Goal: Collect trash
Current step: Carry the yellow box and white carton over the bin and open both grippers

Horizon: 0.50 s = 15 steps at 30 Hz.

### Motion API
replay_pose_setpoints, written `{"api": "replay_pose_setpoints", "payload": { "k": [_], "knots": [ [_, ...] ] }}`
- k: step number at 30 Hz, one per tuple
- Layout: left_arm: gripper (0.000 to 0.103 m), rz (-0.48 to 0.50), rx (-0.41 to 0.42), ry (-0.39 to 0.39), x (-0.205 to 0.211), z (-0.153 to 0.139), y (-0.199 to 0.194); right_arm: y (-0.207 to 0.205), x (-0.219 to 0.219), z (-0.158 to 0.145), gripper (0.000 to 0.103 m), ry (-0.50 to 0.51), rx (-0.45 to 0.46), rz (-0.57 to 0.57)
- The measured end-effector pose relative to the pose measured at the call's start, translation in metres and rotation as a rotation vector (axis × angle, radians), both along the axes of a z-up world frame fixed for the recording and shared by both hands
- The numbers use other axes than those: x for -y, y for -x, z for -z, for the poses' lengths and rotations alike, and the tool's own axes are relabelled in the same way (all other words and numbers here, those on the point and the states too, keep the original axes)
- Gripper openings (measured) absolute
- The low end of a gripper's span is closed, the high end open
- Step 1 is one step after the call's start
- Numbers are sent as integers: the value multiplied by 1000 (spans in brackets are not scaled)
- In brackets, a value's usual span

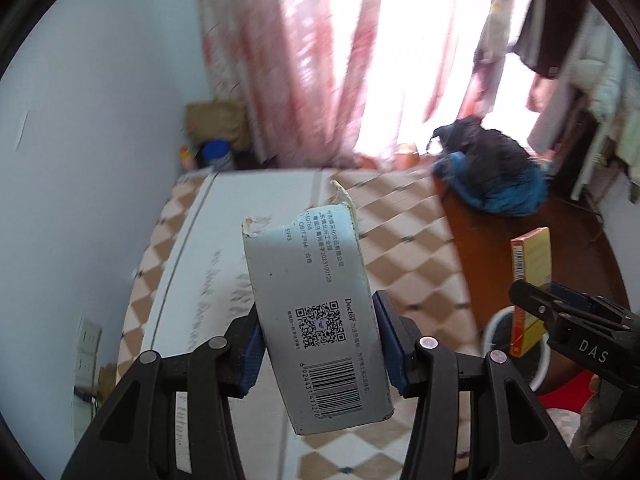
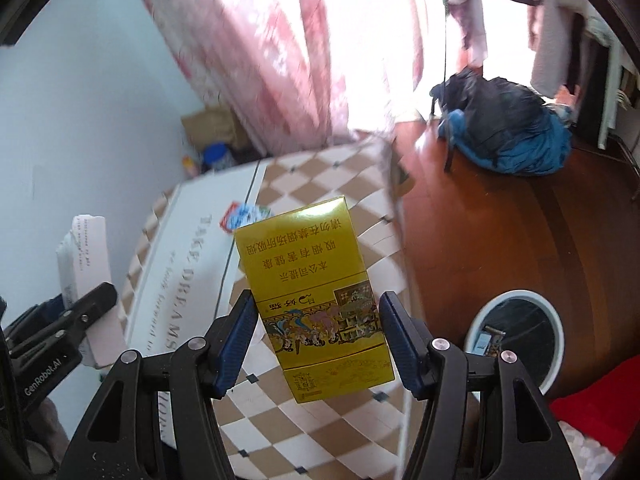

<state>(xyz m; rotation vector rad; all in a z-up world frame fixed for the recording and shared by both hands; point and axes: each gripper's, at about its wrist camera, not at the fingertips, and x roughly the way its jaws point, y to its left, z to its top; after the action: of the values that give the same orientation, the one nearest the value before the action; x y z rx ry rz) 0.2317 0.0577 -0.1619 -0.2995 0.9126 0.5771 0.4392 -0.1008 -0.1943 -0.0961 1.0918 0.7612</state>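
Left gripper [image 1: 318,344] clamps grey box [image 1: 316,316], right gripper [image 2: 318,344] clamps yellow pack [image 2: 316,300] — bin [image 2: 516,340] (right view only).

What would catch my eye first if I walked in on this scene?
Two boxes held up in the air: the left tool clamps a torn grey carton with a barcode, and the right tool clamps a bright yellow cigarette pack. Below them lies a checkered bed cover, with a white trash bin on the brown floor to the right.

Bin [image 2: 516,340] on floor [image 2: 500,220] right of table [image 2: 320,184]; backpack [image 2: 504,132] on floor behind bin.
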Motion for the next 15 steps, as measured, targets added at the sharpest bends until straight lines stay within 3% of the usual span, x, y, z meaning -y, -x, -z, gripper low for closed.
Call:
{"api": "replay_pose_setpoints", "payload": {
  "k": [4, 8, 12, 15],
  "knots": [
    [46, 110, 54, -11, 51, -29, -29, -13, 55, -28, 64, -46, 26, 71],
    [46, 238, 76, 1, 109, -38, -71, -36, 124, -40, 64, -61, 39, 170],
    [46, 339, 55, 41, 158, -22, -114, -63, 186, -32, 64, -43, 37, 262],
    [46, 407, 5, 115, 192, 9, -154, -86, 233, -5, 64, -23, -6, 339]
  ]
}}
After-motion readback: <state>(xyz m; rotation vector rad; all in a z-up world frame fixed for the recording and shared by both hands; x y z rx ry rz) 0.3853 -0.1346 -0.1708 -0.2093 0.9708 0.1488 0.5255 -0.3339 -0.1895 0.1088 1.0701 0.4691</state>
